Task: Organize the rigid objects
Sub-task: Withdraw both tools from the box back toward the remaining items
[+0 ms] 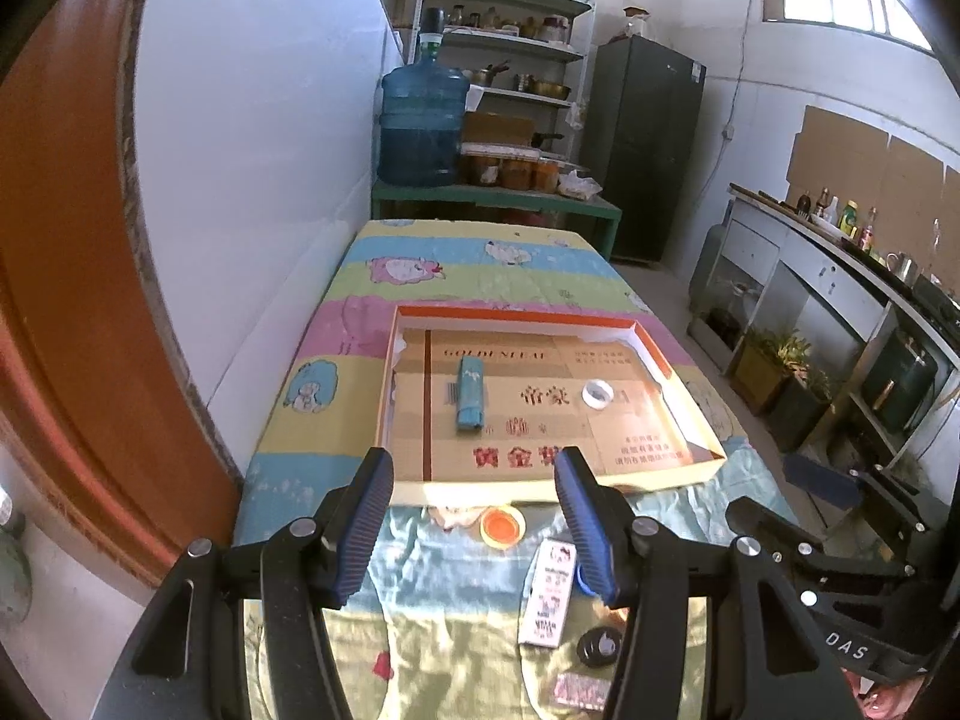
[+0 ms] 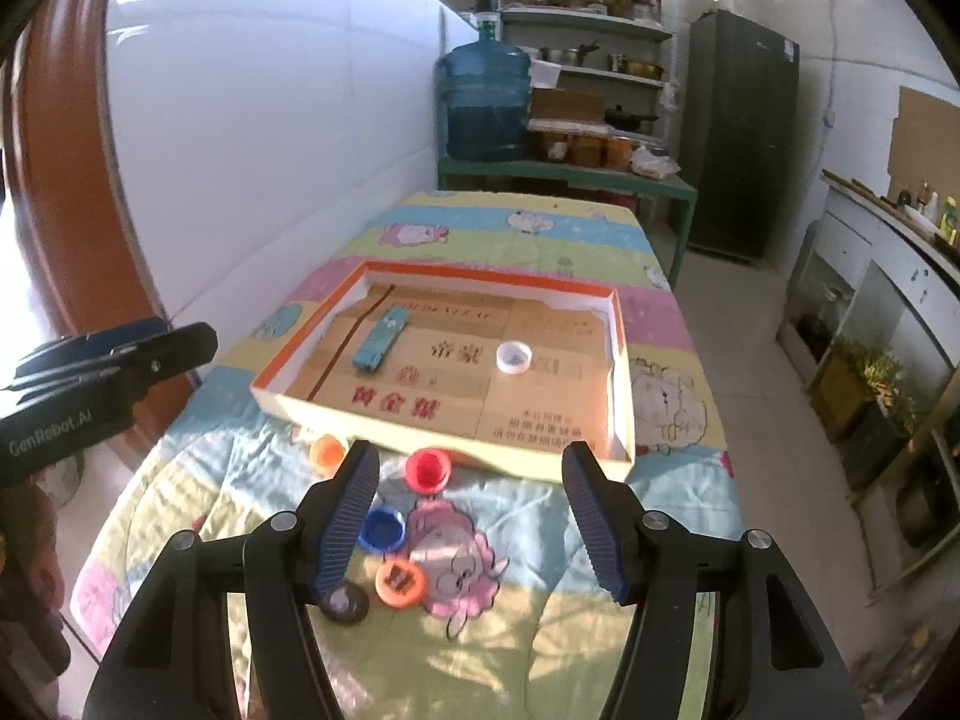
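Fingers [image 2: 585, 501] beside red cap [image 2: 427, 469]

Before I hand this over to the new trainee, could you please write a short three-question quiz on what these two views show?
1. True or false: the white cap lies inside the shallow box.
2. Which lies in the box with it? A) red cap B) teal packet C) blue cap
3. What does the left gripper hold?

Key: 1 true. 2 B. 3 nothing; its jaws stand open and empty, as do those of the right gripper.
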Motion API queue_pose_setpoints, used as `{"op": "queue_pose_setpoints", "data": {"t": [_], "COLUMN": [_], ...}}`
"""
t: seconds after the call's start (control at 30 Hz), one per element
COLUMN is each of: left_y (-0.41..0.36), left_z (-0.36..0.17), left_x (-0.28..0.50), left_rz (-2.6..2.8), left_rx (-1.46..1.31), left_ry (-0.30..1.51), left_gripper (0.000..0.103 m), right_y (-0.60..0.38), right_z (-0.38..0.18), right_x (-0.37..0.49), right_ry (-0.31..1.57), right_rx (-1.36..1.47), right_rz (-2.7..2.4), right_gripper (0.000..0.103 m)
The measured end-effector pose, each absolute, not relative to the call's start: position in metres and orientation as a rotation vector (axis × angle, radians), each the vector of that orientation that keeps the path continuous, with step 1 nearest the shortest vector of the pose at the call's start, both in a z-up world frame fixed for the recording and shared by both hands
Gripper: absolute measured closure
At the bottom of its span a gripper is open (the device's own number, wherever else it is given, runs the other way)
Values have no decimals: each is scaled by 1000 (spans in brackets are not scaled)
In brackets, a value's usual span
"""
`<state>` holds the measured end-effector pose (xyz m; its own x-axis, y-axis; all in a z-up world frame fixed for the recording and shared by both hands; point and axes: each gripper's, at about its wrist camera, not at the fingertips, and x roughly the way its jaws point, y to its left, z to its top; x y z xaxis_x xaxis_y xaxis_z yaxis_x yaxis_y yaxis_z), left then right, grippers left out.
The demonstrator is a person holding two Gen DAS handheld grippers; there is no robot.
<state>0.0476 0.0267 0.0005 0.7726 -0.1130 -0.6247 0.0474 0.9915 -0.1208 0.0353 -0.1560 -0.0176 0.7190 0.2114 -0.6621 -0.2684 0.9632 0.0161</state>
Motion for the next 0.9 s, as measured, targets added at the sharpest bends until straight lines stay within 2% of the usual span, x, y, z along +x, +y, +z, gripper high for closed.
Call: {"op": "queue_pose_setpoints", "data": {"t": [0.63,0.9], "left_y": [17,3], "left_z": [-14,-49], "left_x": [6,-16], "left_rz": [-105,-173], "left_rx": [-99,-103], "left_ry": [714,784], "left_gripper": [47,47], "right_y": [-155,-157], "right_z": [-33,-40], "right_x": [-5,-16], "right_ry": [741,750], "right_rx": [-94,-87], "right_rz": [284,268], "right_gripper": [38,38]}}
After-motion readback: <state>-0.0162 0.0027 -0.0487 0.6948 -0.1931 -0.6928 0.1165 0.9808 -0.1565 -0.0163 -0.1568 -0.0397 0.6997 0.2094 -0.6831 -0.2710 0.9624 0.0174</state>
